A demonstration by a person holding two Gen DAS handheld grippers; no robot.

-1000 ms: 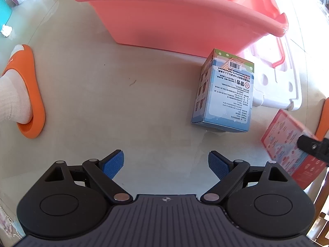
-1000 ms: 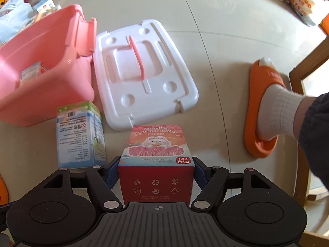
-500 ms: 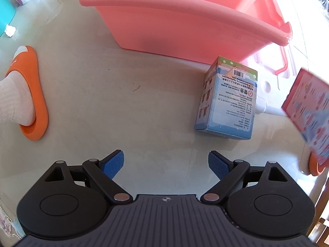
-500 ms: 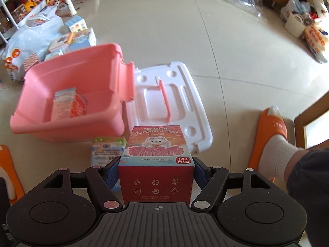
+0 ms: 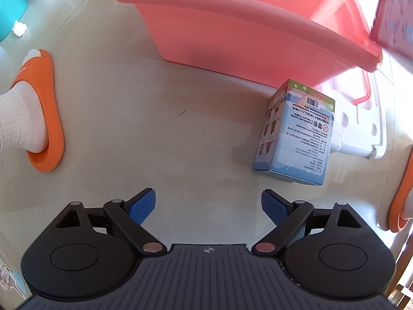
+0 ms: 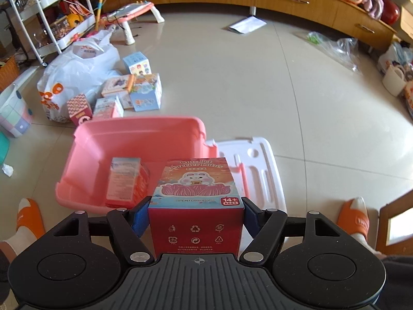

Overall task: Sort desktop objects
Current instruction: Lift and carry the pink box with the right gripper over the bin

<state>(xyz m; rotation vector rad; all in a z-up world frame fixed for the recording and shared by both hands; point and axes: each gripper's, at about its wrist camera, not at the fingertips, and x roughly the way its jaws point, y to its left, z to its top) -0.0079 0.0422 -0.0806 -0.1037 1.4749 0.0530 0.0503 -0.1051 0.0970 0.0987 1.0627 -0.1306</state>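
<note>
Two boxes accounted for so far, one outstanding nearby. Item one: a red-and-white box (image 6: 126, 180) lying inside the pink tub (image 6: 85, 139), sorted. Item two: the red rabbit-print box (image 6: 196, 206), clamped between the blue pads of the right gripper (image 6: 196, 215) and carried in the air just in front of the tub's near rim; judged to be on its way in, not yet released. Item three: a blue box (image 5: 296, 134) standing on the floor (image 5: 155, 129) just beside the tub's outer wall and touching the white lid (image 5: 361, 129), untouched. The left gripper (image 5: 207, 204) hangs over bare floor with its jaws spread wide and nothing between them, the blue box off to its right.

Lid: off, flat on the floor next to the tub (closing it, if required, is left). A further heap of small boxes (image 6: 129, 95) sits well beyond the tub by a white bag (image 6: 77, 77); whether these belong to the sort cannot be told. An estimated half or less is complete.
</note>
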